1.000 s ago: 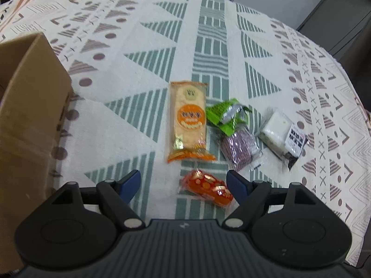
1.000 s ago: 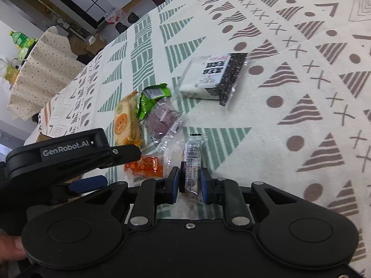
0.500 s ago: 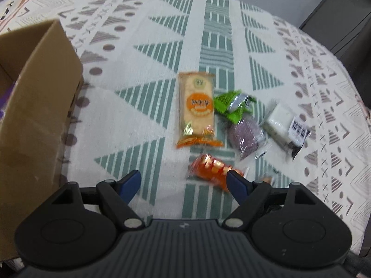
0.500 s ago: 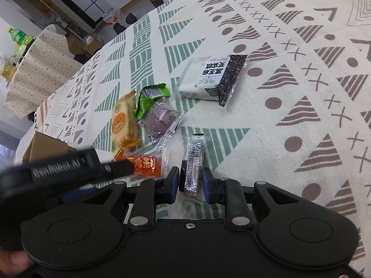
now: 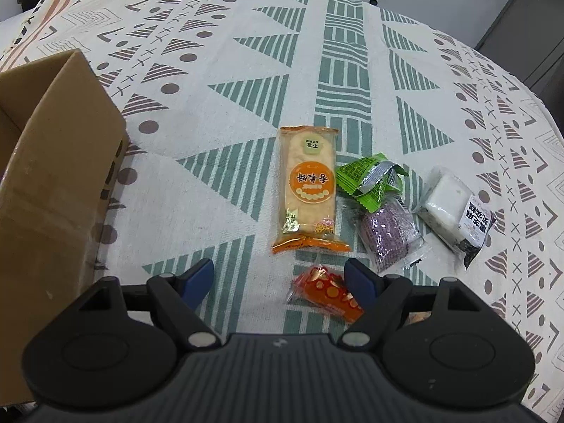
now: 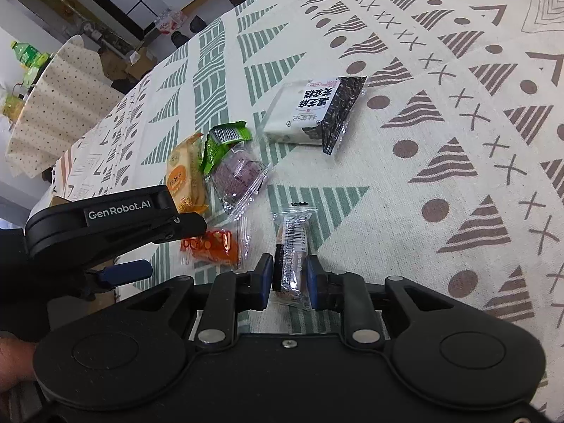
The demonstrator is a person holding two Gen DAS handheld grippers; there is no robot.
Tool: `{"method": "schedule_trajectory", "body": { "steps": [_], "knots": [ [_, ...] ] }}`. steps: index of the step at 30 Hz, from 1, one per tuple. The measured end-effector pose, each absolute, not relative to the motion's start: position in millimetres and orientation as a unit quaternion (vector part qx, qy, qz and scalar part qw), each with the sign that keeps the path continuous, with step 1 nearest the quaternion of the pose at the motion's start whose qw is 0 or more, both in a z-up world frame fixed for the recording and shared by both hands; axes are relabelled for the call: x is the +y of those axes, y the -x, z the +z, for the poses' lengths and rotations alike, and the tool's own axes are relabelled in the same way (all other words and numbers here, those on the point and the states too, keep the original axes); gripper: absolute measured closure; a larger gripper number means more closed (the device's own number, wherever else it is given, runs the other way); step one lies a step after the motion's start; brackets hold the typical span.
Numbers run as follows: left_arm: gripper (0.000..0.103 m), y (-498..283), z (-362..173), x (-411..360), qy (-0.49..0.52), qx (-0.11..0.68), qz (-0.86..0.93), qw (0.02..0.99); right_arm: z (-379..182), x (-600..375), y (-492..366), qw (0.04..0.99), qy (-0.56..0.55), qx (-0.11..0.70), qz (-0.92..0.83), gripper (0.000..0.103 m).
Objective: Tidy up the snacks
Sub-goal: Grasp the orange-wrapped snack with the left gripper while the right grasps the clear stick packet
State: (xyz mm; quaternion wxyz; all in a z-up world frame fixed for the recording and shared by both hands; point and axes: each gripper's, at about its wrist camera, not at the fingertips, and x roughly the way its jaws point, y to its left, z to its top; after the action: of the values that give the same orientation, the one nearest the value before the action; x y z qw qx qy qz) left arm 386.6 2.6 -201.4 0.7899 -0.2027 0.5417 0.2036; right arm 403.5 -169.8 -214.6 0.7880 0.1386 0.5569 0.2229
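Note:
My left gripper (image 5: pixel 278 276) is open and hovers low over the patterned tablecloth (image 5: pixel 211 183). A red-orange snack packet (image 5: pixel 324 292) lies by its right finger. Beyond it lie an orange rice-cracker pack (image 5: pixel 308 187), a green packet (image 5: pixel 368 179), a purple snack in clear wrap (image 5: pixel 389 231) and a white-and-black pack (image 5: pixel 454 208). My right gripper (image 6: pixel 289 278) is shut on a small clear-wrapped snack bar (image 6: pixel 292 243) that rests on the cloth. The left gripper's blue finger (image 6: pixel 127 270) shows at the left of the right wrist view, beside the red-orange packet (image 6: pixel 211 245).
An open cardboard box (image 5: pixel 53 162) stands on the table at the left of the left wrist view. The table's edge curves at the right, with dark cabinets (image 5: pixel 521 17) past it. A person's finger (image 6: pixel 14 363) shows at the bottom left of the right wrist view.
The left gripper drew back and rose, so more of the box and table show, and it stayed open. The right gripper kept its hold on the clear-wrapped bar.

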Motion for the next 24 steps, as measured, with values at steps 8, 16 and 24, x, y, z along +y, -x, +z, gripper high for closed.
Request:
{"method": "schedule_trajectory", "body": {
  "steps": [8,16,24],
  "knots": [
    [0.022,-392,-210,-11,0.174,0.575,0.183,0.778,-215,-166,-405,0.792,-0.128,0.552,0.227,0.081],
    [0.056,-377,-206,-8,0.179,0.570,0.180,0.781,-211,-166,-400,0.793,-0.117,0.553,0.227,0.083],
    [0.086,-361,-200,-1,0.217,0.565,0.150,0.782,-202,-176,-387,0.793,-0.126,0.555,0.217,0.083]
  ]
}}
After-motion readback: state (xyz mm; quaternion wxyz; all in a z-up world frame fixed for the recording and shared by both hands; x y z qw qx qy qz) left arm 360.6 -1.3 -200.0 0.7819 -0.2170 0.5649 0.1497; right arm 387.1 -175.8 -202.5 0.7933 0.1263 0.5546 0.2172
